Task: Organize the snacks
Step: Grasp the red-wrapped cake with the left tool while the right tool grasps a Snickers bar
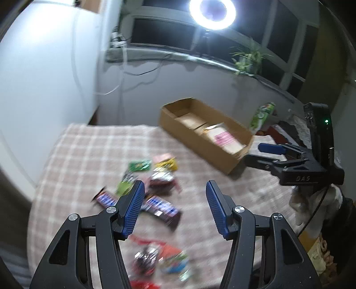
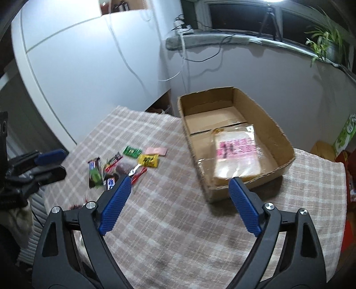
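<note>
Several small snack packets (image 1: 155, 175) lie scattered on a pink checked cloth (image 1: 89, 155); in the right wrist view the same pile (image 2: 124, 164) sits left of centre. A brown cardboard box (image 2: 287, 144) holds a clear bag with a pink label (image 2: 235, 155); the box (image 1: 178, 124) also shows in the left wrist view. My left gripper (image 1: 174, 189) hangs open over the snack pile, nothing between its blue pads. My right gripper (image 2: 179, 184) stands open near the box's front corner, empty. Each gripper is visible from the other's camera: the right gripper (image 1: 262, 153), the left gripper (image 2: 53, 164).
More wrappers, red and blue ones (image 1: 160, 260), lie near the cloth's front edge. A green carton (image 1: 262, 115) stands right of the box. White wall and cabinet (image 2: 89, 55) rise behind the table, with a window sill, cables, a potted plant (image 2: 324, 42) and a ring light (image 1: 212, 13).
</note>
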`<state>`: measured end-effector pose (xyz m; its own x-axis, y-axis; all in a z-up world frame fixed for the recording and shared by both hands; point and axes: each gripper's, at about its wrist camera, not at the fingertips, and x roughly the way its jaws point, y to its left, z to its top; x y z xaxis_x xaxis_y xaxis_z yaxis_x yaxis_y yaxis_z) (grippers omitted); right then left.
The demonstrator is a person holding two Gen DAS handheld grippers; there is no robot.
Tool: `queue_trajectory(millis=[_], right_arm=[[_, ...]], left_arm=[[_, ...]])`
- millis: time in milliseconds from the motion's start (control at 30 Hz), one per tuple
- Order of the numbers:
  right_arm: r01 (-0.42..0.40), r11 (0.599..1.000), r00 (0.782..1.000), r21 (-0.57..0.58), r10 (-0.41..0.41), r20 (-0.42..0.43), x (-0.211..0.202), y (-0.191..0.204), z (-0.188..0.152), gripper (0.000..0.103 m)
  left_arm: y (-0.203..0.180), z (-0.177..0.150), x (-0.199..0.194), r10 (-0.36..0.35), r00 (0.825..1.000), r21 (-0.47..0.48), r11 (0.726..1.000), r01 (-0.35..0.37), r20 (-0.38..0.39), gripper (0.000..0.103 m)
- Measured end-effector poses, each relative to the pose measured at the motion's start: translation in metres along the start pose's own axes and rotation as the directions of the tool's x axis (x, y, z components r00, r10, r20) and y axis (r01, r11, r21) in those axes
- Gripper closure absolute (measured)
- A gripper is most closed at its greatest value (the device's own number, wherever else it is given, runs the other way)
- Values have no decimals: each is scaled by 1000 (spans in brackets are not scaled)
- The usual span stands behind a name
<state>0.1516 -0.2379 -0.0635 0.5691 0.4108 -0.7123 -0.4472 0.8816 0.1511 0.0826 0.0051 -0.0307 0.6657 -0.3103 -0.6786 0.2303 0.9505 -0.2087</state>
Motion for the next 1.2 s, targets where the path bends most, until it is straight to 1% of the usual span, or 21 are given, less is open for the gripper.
queue_trajectory(millis=[200,300,400,500,600,667,767,933,1067,1200], right_arm=[[-50,997,998,-63,46,-53,18,30,-14,12],[-78,993,994,-91,71,-85,31,45,-21,12],[-106,988,989,-113,93,-118,45,59,-27,12],[-132,982,983,-135,112,-146,58,72,-30,12],[-159,975,976,-156,131,-174,69,86,-32,15],[-174,969,971,-175,139,-196,78,95,-33,23],[-186,962,964,-197,140,-226,89,107,-33,27],[-194,954,956,-229,132,-260,104,121,-30,30],[-193,950,950,-244,119,-289,119,128,-29,40],[-193,949,945,-250,112,-307,128,132,-30,46]], left_arm=[[22,-42,3,22,997,-58,998,-27,-80,46],[32,-64,10,19,992,-104,994,-32,-122,46],[38,-79,16,21,988,-124,992,-40,-153,46],[39,-86,20,36,986,-112,992,-55,-161,46],[40,-89,23,28,985,-109,993,-47,-169,46],[38,-92,27,37,983,-90,994,-54,-178,47],[37,-96,31,36,981,-77,996,-52,-193,48],[39,-97,40,41,979,-67,996,-56,-202,55],[41,-96,42,39,980,-72,996,-55,-197,61],[44,-96,43,33,981,-81,995,-50,-193,64]])
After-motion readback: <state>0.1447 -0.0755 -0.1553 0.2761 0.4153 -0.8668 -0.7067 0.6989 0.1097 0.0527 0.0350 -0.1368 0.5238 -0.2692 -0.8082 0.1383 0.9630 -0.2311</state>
